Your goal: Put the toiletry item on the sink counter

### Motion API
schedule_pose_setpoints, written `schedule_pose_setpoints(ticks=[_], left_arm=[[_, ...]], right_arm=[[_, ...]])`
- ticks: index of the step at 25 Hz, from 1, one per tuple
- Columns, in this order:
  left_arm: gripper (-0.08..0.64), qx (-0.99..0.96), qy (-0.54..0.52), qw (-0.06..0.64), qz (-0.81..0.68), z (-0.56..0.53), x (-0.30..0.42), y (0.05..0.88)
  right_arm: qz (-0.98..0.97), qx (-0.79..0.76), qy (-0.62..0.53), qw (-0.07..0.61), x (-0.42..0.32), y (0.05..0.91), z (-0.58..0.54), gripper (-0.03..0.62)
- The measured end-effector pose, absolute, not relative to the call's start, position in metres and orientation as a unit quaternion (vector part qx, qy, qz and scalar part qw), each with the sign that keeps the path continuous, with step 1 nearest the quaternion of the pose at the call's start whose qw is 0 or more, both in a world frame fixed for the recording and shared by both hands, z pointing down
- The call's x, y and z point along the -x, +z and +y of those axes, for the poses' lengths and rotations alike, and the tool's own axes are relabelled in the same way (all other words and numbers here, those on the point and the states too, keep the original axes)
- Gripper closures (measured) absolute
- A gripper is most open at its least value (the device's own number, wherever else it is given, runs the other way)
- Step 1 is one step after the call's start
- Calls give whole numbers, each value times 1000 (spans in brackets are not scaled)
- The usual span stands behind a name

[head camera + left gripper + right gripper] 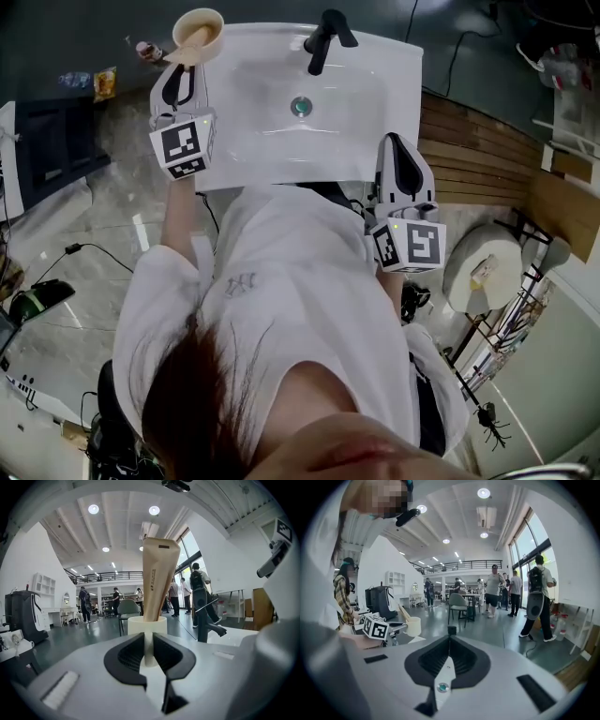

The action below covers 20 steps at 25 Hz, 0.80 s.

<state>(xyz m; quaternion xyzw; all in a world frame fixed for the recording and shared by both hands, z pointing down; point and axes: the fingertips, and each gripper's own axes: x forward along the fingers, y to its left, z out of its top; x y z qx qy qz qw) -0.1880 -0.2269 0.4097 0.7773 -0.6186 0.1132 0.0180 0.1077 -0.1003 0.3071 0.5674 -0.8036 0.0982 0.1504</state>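
Cup (198, 35) with the tube (158, 581) is at the upper left by the sink bench (398, 84) corner, pinched upright by the fingers of my left gripper (178, 66) so it won't tip, I think, while my right gripper (396, 142) has fingers pressed together, empty.

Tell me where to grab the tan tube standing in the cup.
Probably grip the tan tube by its exposed upper part, coming straight down with the right gripper, jaws across its broad faces. It stands upright with its lower end sunk in the cup, whose wall blocks a sideways grasp, and the left gripper holds the cup's near side.
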Motion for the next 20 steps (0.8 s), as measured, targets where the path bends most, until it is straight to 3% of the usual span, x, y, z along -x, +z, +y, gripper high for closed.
schedule_pose_setpoints(ticks=[20], left_arm=[[506,-770,127,27,-625,-238,201,457]], right_arm=[[-802,-550,107,206,-93,317,-102,581]])
